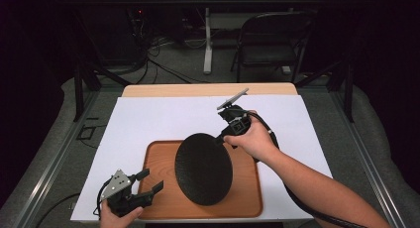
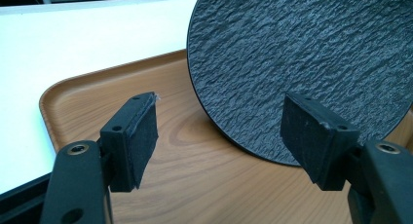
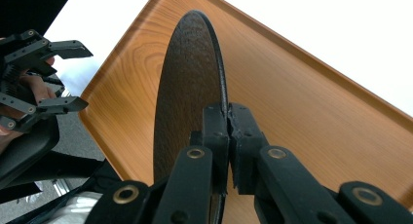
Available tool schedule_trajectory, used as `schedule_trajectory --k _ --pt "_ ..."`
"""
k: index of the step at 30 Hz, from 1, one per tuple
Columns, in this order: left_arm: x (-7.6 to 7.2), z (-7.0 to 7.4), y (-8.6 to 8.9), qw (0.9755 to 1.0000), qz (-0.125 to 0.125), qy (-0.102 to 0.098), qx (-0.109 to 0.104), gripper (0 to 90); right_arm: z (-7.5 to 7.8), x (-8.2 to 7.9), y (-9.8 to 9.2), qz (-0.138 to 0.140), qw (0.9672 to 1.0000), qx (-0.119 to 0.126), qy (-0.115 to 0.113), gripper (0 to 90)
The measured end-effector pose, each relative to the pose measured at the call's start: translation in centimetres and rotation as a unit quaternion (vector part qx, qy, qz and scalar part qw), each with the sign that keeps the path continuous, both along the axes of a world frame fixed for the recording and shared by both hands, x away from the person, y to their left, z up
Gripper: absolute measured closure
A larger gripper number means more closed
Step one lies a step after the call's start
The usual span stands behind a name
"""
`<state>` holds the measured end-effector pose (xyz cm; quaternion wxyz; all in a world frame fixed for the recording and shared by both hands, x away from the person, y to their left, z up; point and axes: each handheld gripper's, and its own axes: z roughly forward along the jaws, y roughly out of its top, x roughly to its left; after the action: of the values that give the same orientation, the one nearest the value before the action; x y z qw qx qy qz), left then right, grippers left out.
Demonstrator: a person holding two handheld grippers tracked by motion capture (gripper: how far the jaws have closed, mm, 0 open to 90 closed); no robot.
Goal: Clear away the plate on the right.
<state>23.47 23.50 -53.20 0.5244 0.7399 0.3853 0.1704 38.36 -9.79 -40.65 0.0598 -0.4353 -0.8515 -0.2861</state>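
Black plate (image 2: 302, 63): top and right cut off by the left gripper view's frame. In the high view it hides the middle of the wooden tray (image 1: 158, 198). Right hand-held gripper (image 3: 228, 118) pads cover the plate rim between them. Person's right forearm (image 1: 327, 188) leaves the frame at bottom.

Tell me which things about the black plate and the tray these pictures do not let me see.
- Underside of the black plate: turned away from the camera in the high view.
- Plate's far rim: cut by the top and right edges in the left gripper view.
- Rim where the right gripper pinches it: covered by its pads in the right gripper view.
- Wooden tray: its middle hidden under the plate in the high view.
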Motion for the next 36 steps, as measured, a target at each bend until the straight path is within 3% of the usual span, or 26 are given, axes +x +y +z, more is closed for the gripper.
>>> schedule_trajectory --k 15,36 --pt "0.00 0.00 0.01 1.0000 0.001 0.001 0.001 29.8 -0.20 -0.18 -0.10 0.003 0.9998 -0.015 -0.015 87.4" --pt "-0.06 0.02 0.05 1.0000 -0.001 0.001 0.004 29.8 -0.57 -0.21 -0.50 0.001 0.9997 -0.021 -0.016 86.8"
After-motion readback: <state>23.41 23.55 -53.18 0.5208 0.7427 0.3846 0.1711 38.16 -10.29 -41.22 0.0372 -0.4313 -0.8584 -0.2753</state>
